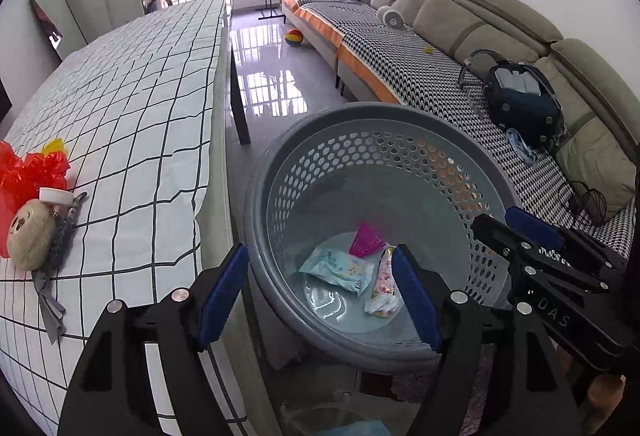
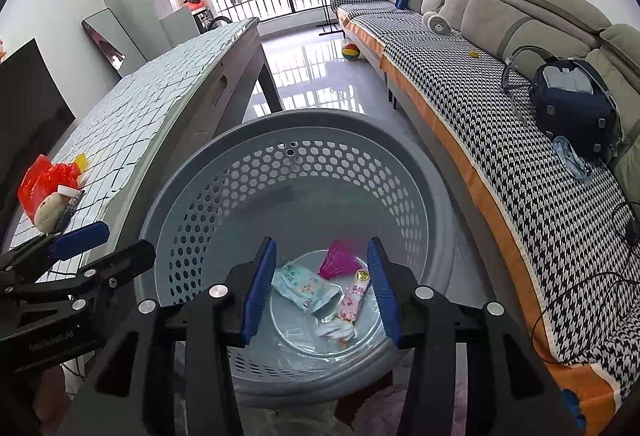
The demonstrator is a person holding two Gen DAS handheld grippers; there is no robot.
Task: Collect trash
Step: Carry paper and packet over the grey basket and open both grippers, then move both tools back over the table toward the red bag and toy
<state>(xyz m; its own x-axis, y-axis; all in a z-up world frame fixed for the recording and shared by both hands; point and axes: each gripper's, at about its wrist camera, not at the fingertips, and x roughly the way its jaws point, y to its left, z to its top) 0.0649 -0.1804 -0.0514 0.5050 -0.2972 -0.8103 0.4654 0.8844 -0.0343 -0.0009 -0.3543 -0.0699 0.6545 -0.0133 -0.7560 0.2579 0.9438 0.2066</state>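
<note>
A grey perforated basket (image 1: pixel 360 123) (image 2: pixel 240 163) stands beside the table. Inside lie a light blue wipes pack (image 1: pixel 338 268) (image 2: pixel 302 286), a pink wrapper (image 1: pixel 366 236) (image 2: pixel 340 256) and a white-pink packet (image 1: pixel 382 292) (image 2: pixel 352 302). My left gripper (image 1: pixel 320 296) is open and empty, held over the basket's near rim. My right gripper (image 2: pixel 322 288) is open and empty above the basket's inside; it also shows at the right of the left wrist view (image 1: pixel 520 232). On the table lie a red plastic bag (image 1: pixel 28 175) (image 2: pixel 44 179), a plush keychain (image 1: pixel 32 236) (image 2: pixel 50 213) and a white cap (image 1: pixel 56 195).
The table with the checked cloth (image 1: pixel 132 107) (image 2: pixel 152 103) is on the left. A long sofa (image 1: pixel 460 19) (image 2: pixel 500 83) with a dark bag (image 1: pixel 520 103) (image 2: pixel 572 103) runs along the right. Tiled floor (image 1: pixel 272 75) lies between, with a ball (image 1: pixel 294 37) far back.
</note>
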